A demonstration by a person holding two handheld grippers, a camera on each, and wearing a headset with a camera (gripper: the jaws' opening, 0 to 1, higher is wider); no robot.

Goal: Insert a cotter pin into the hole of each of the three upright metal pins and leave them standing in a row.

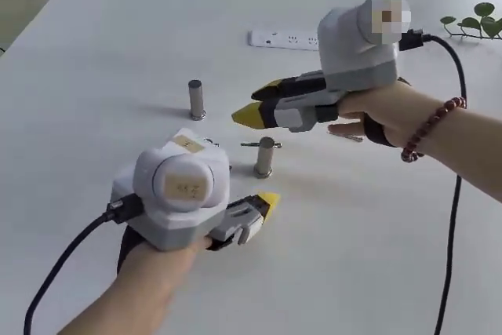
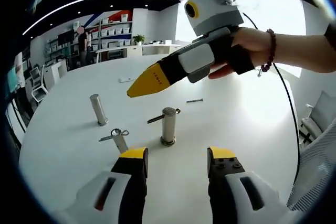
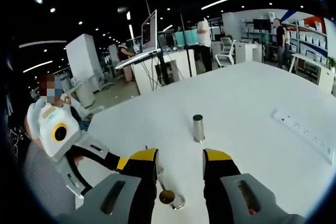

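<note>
- A smooth steel bare pin (image 1: 196, 100) is standing upright.
- Near it, two other pins (image 2: 168, 126) are carrying thin cotter pins (image 2: 156, 119).
- Left gripper (image 2: 177, 155), right gripper (image 3: 180, 156): jaws are gaping apart.

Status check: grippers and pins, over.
Left gripper, right gripper open, empty. Near pin and middle pin fitted; far pin bare. Loose cotter pin on table, nothing blocking.

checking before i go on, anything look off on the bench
Nothing looks damaged or toppled. The far metal pin stands bare, while the middle pin and near pin each carry a cotter pin. A loose cotter pin lies flat on the table, apart from them.
</note>
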